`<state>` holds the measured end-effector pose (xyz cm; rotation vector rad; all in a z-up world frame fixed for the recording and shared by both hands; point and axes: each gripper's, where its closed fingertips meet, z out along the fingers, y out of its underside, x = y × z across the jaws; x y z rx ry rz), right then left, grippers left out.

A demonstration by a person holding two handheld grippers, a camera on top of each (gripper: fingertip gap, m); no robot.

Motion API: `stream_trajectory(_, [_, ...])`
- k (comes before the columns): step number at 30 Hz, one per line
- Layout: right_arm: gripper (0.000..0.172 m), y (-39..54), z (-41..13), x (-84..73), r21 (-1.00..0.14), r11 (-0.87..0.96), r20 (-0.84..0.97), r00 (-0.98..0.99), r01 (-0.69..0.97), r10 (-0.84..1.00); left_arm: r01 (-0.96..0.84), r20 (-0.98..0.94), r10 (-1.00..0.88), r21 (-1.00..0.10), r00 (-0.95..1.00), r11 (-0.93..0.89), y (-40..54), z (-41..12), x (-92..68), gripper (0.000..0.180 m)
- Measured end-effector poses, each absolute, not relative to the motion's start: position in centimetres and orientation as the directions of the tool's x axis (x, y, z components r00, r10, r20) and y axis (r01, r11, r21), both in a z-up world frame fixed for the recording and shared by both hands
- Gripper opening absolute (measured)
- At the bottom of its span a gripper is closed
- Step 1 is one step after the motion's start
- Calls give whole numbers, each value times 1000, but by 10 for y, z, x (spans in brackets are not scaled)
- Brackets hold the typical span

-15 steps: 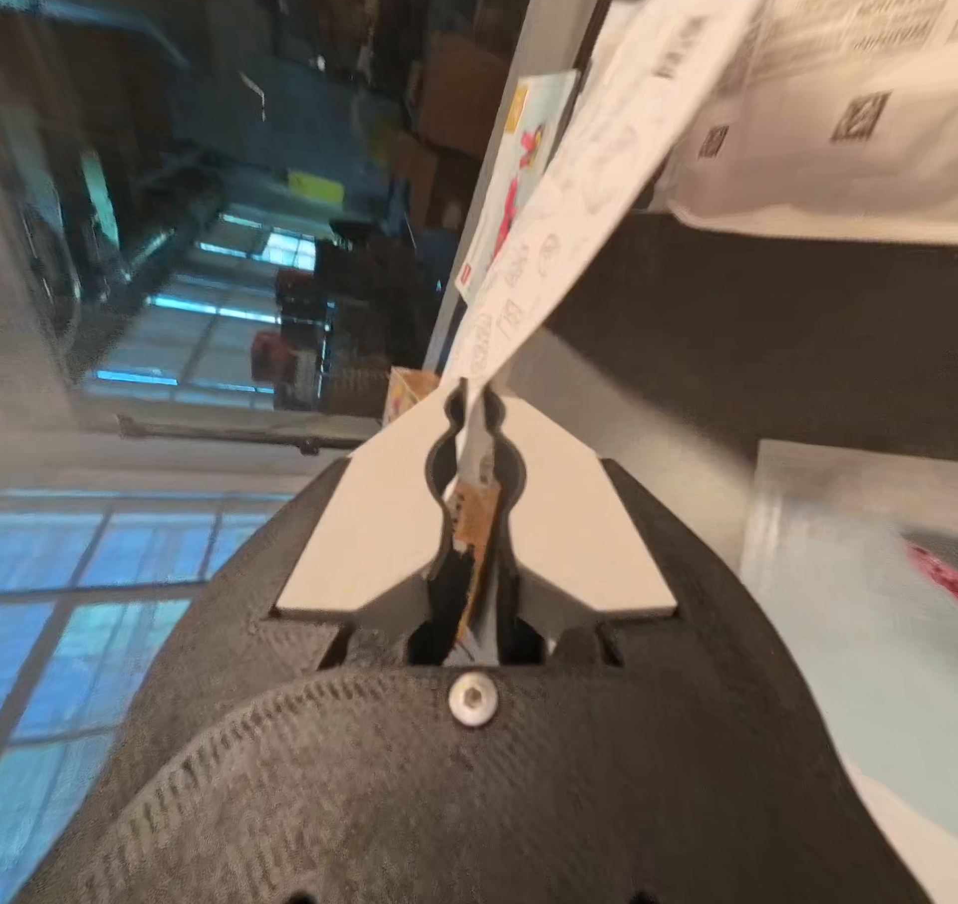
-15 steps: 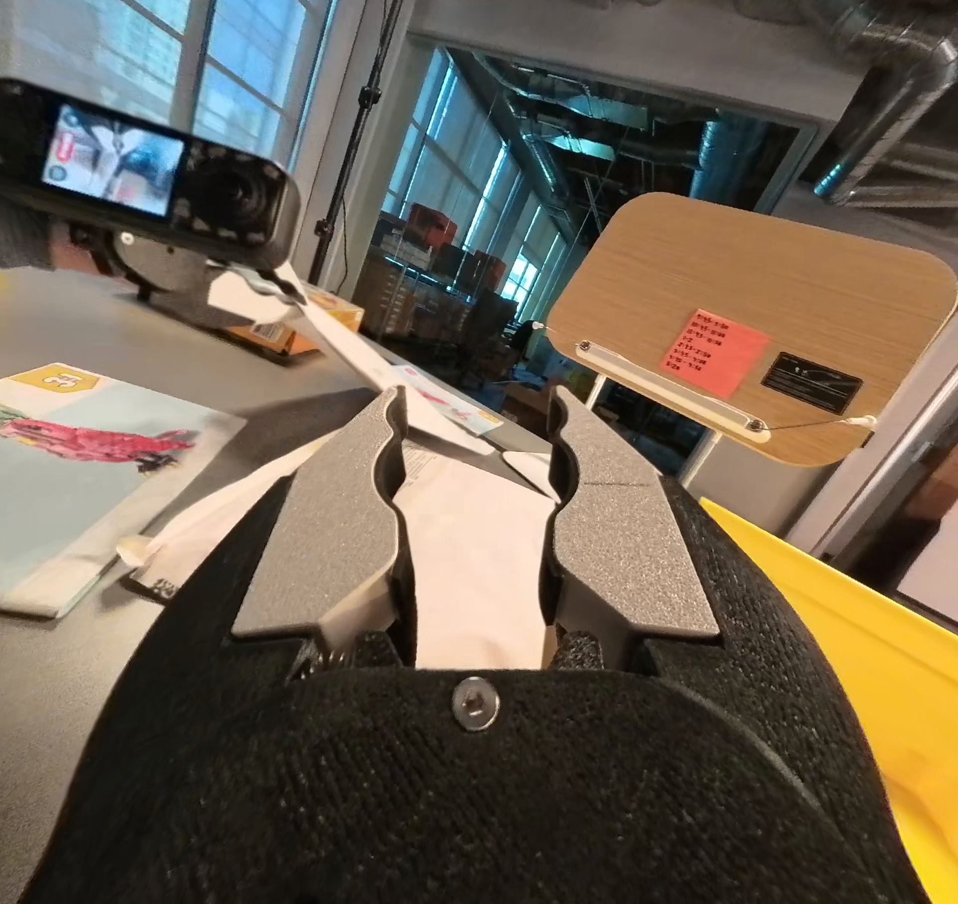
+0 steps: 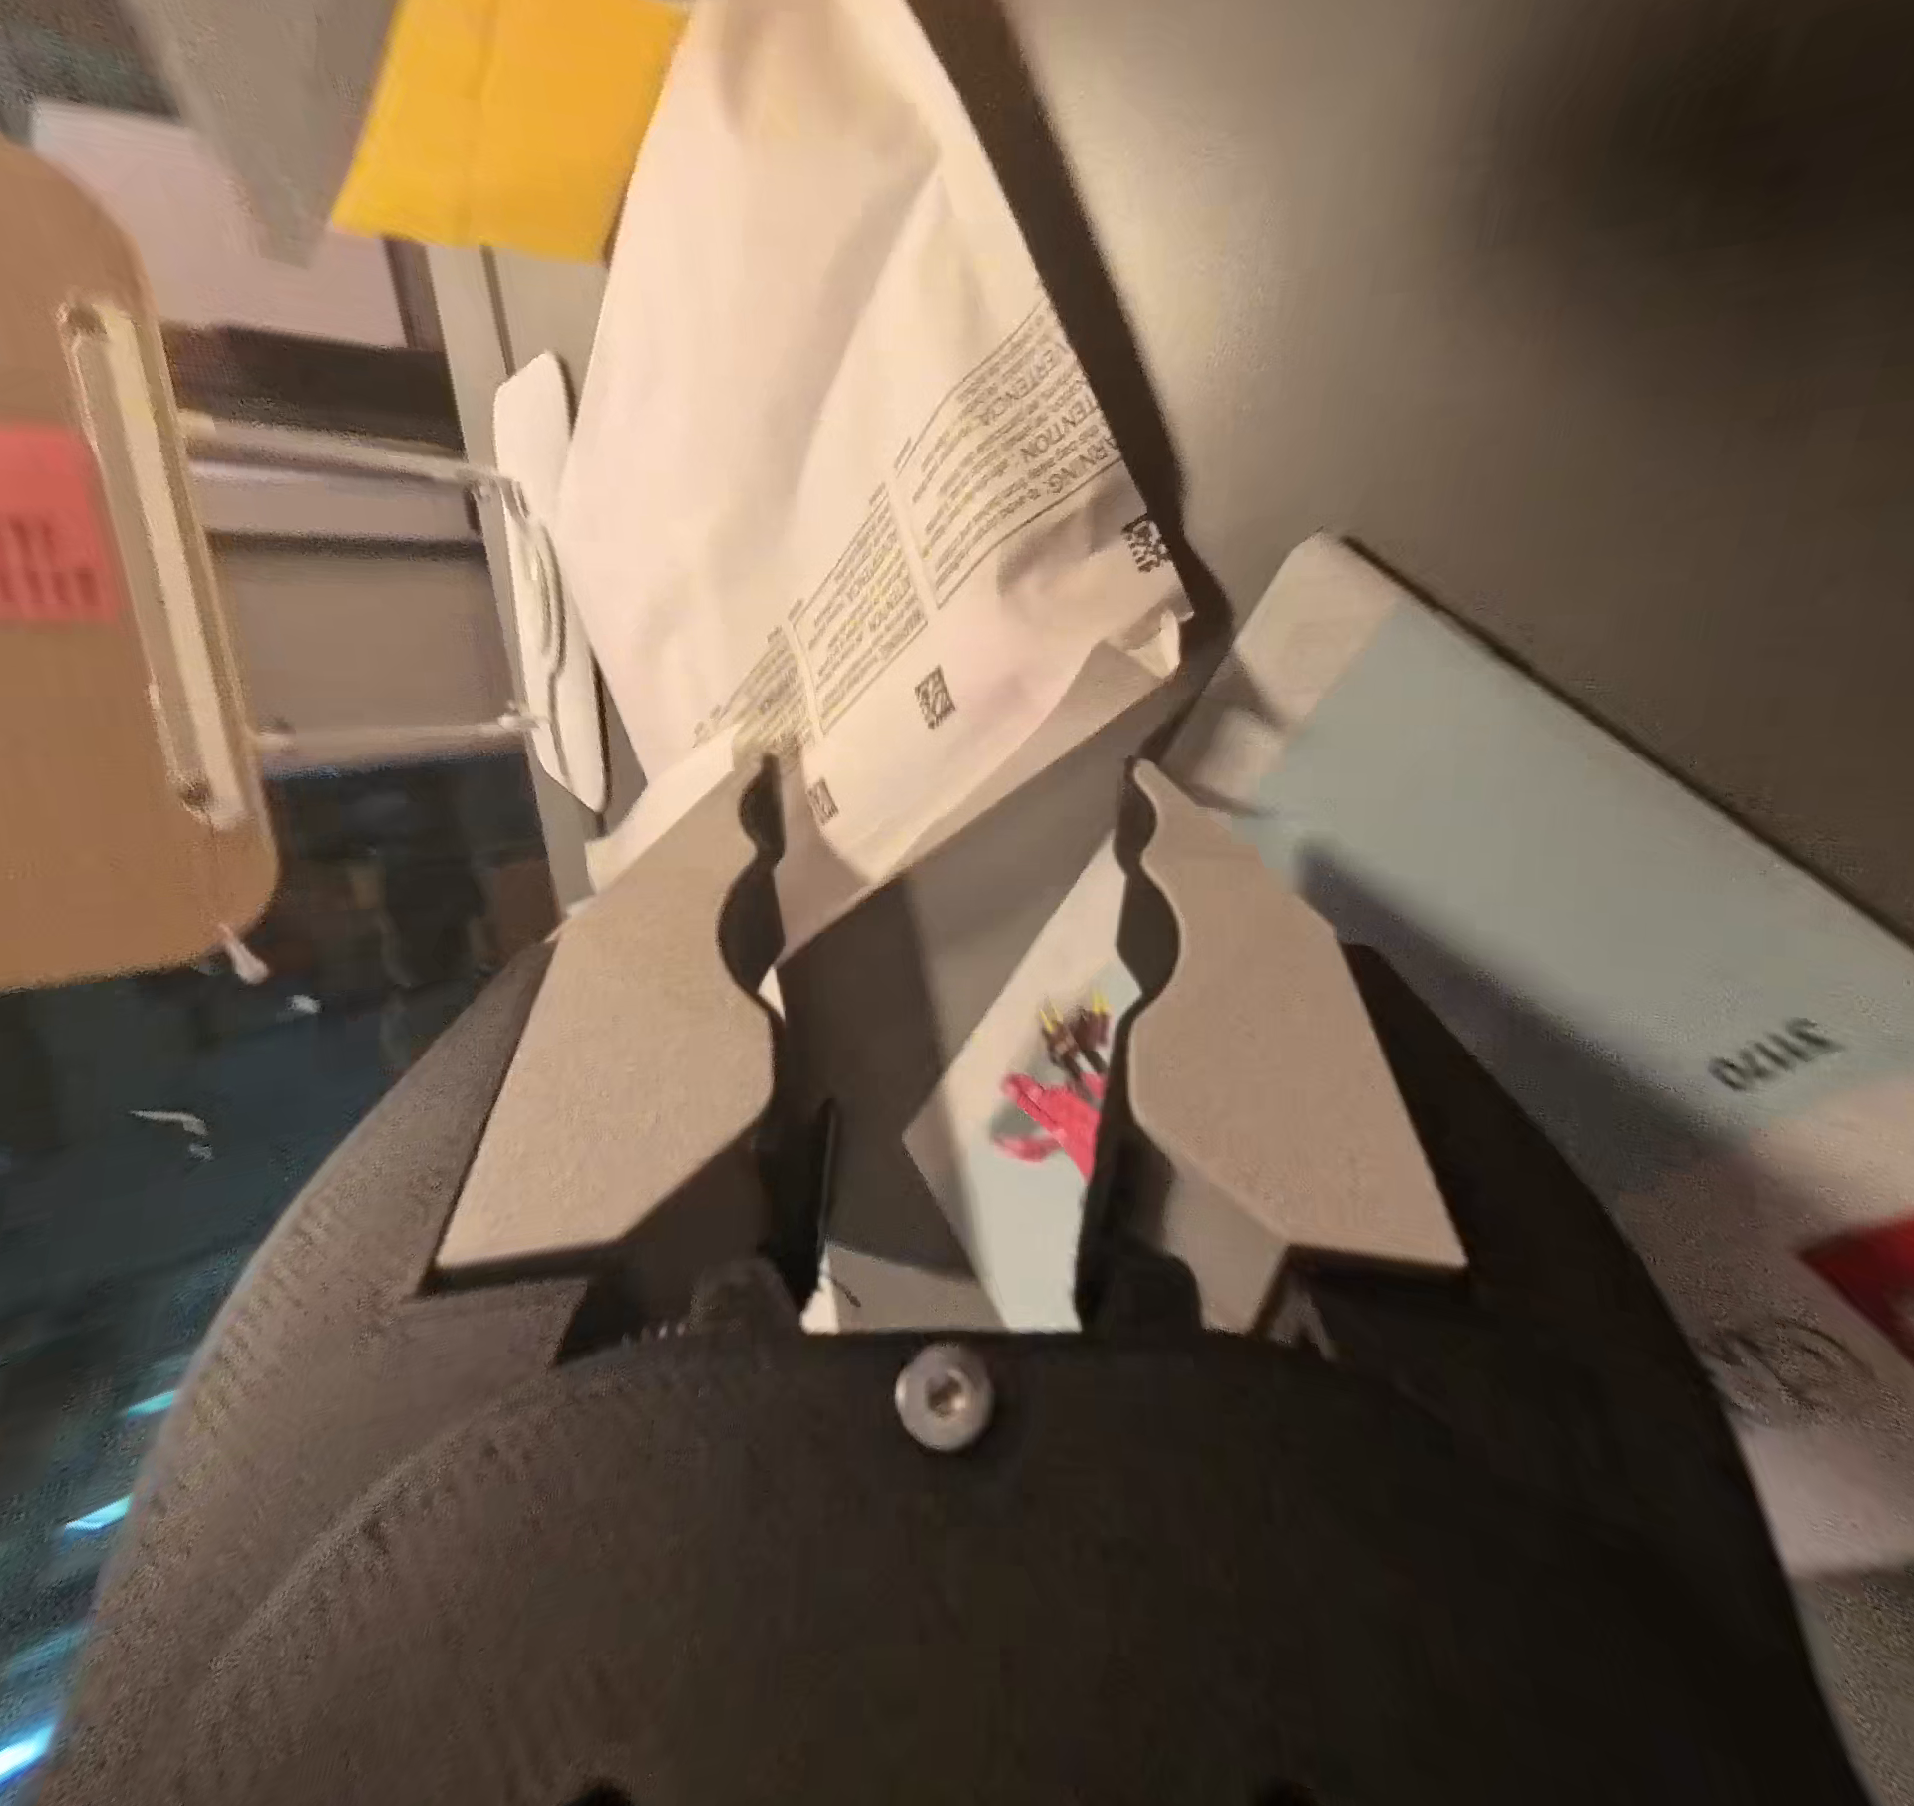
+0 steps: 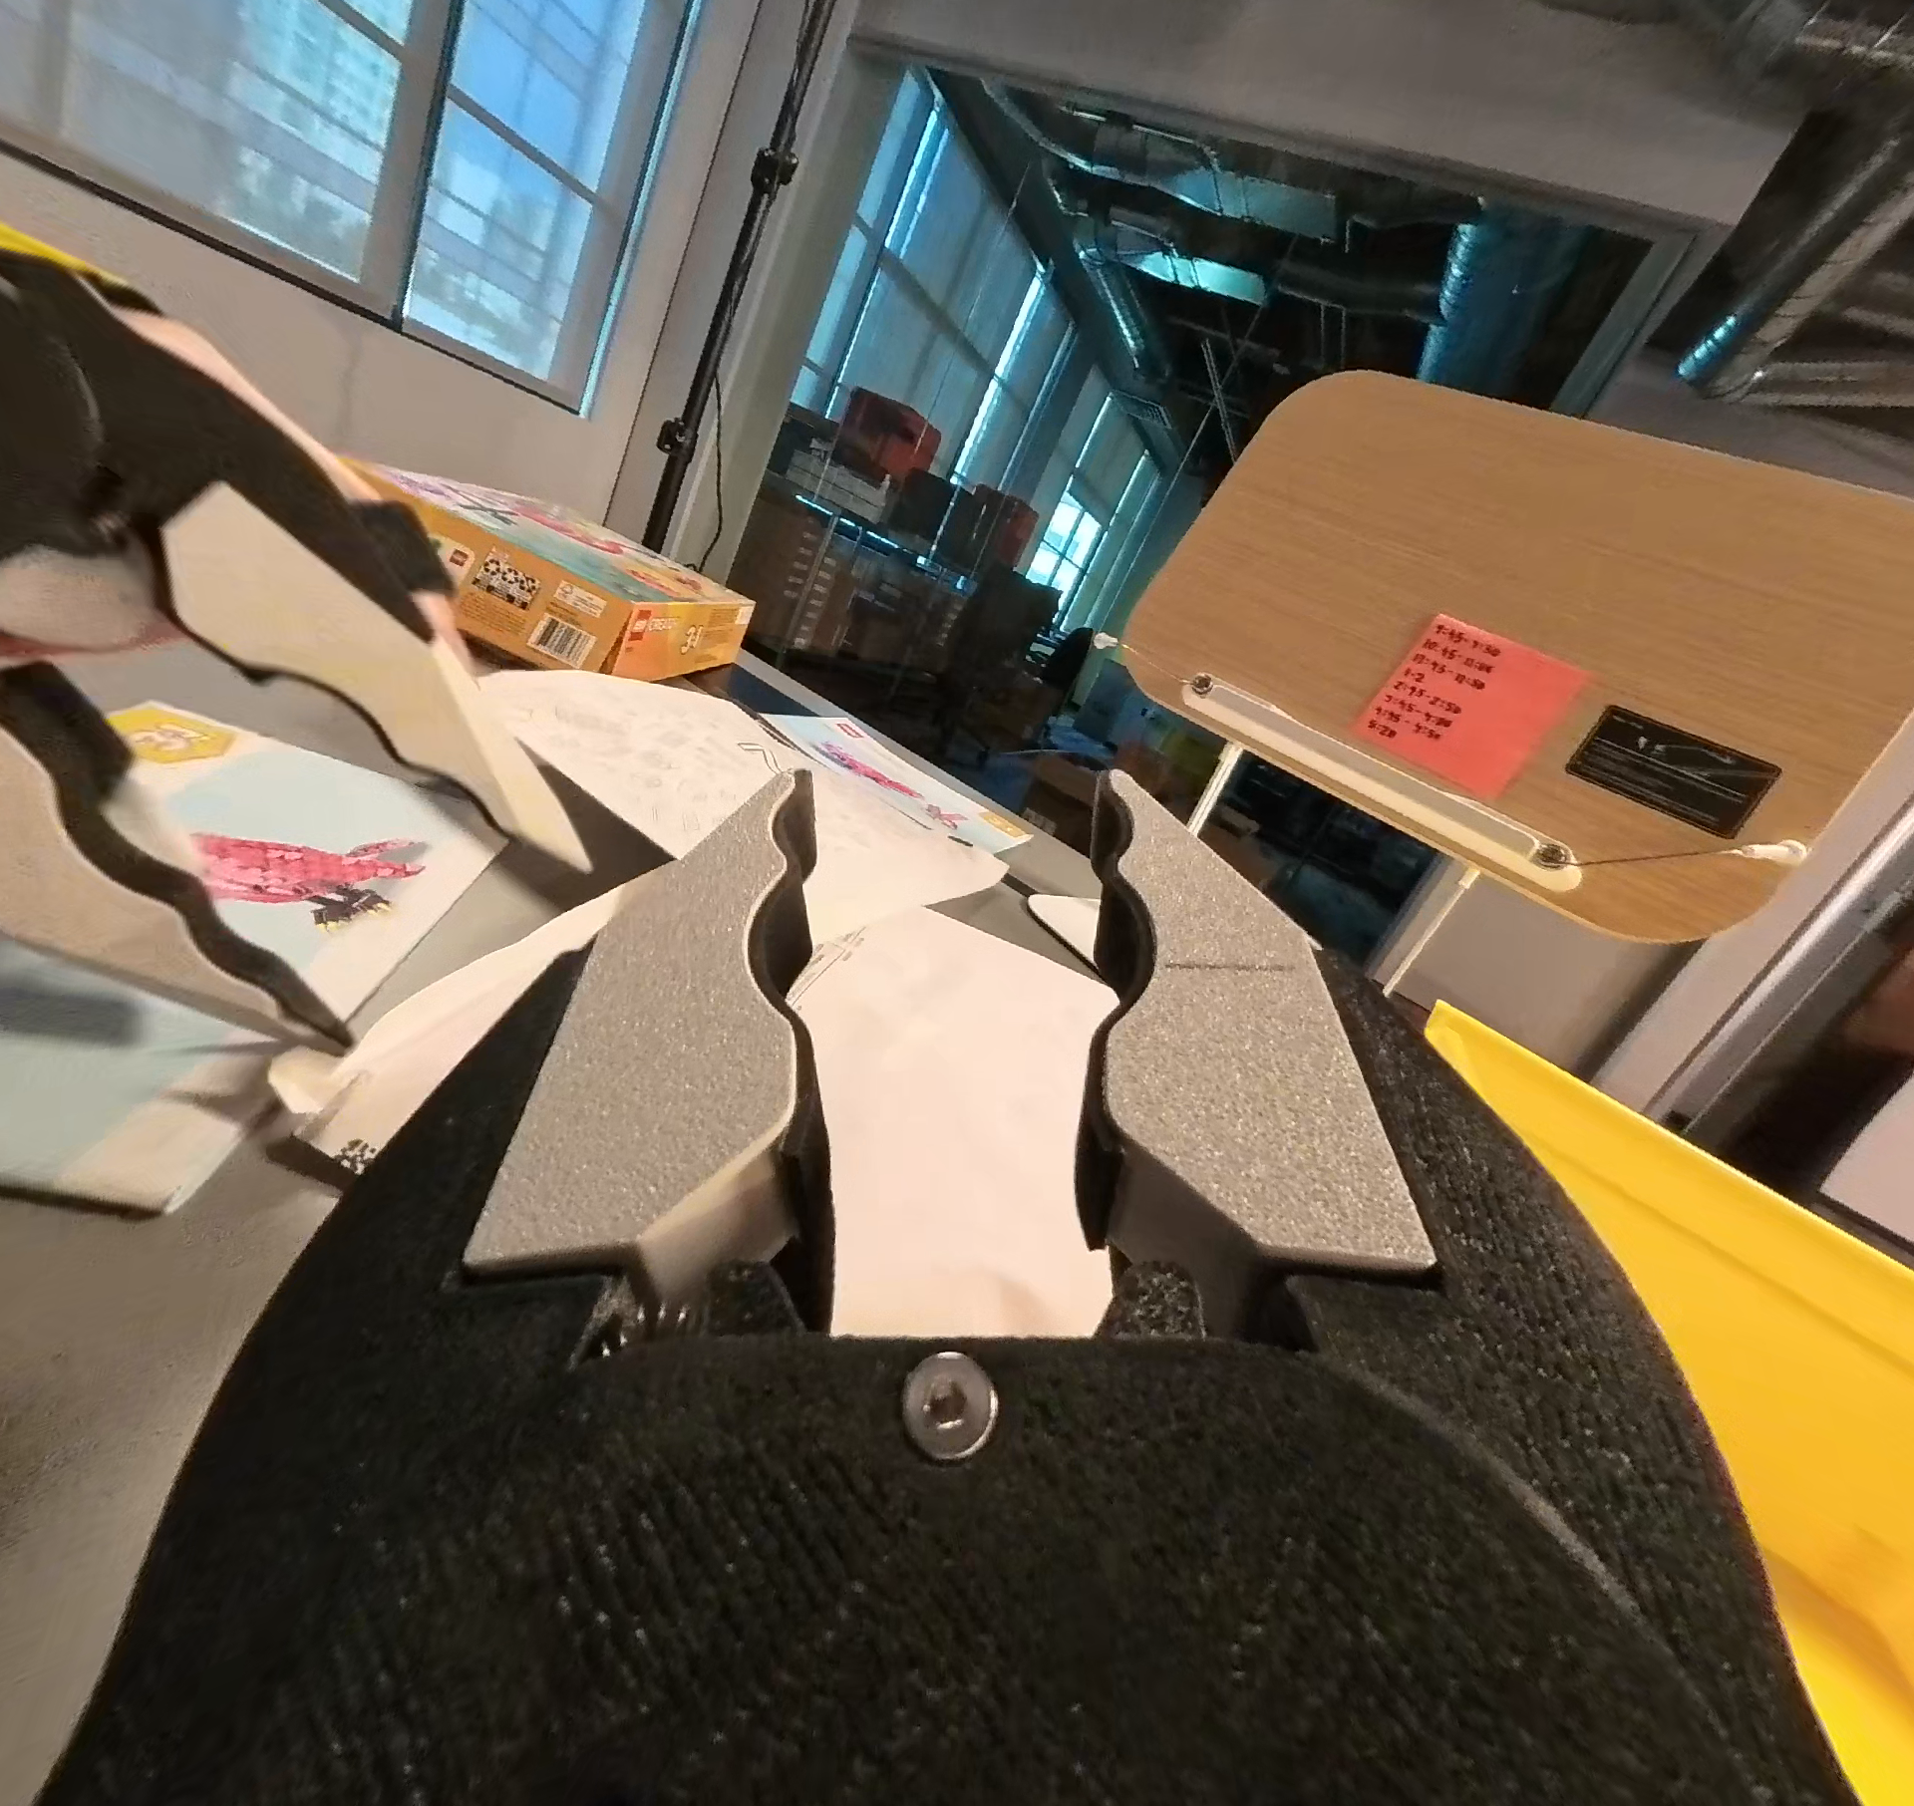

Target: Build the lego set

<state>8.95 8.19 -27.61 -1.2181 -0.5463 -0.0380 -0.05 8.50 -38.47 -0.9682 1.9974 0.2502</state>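
Note:
My right gripper (image 4: 953,783) is shut on a white paper bag (image 4: 953,1083) that fills the space between its pads, low over the grey table (image 4: 155,1342). The bag's printed end (image 3: 829,410) reaches toward my left gripper (image 3: 953,773), which is open and holds nothing. The bag's corner lies between its spread fingers. In the right wrist view the left gripper (image 4: 451,949) comes in from the left, its lower fingertip at that corner. A white printed sheet (image 4: 642,752) lies loose on the table behind the bag. A light blue booklet with a red creature (image 4: 311,866) lies under the left gripper.
An orange box (image 4: 580,597) lies at the table's back. A second booklet (image 4: 891,783) lies near the far edge. A wooden board on a stand (image 4: 1502,638) rises at the right. A yellow bin (image 4: 1709,1290) is at the right.
My left gripper has opened and let go of the printed sheet, which now lies on the table. It has moved down to the bag's corner. The right gripper has kept its hold.

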Motion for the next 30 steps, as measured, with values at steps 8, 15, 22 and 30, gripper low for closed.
stream_trajectory(8, [53,77,-271,86,-871,389,416,870,298,264,-539,-820,-238,99,-520,836,80,-403,30,19])
stream_trajectory(15, [52,64,-259,88,-863,434,391,885,257,254,-588,-851,-380,-107,-364,802,88,-354,51,2])
stream_trajectory(22, [67,52,-197,81,-842,440,456,848,312,270,-568,-840,-521,-357,-153,742,109,-215,68,0])
stream_trajectory(30, [48,61,-125,88,-918,266,390,783,292,485,-561,-647,-728,-524,-226,640,93,-128,65,0])
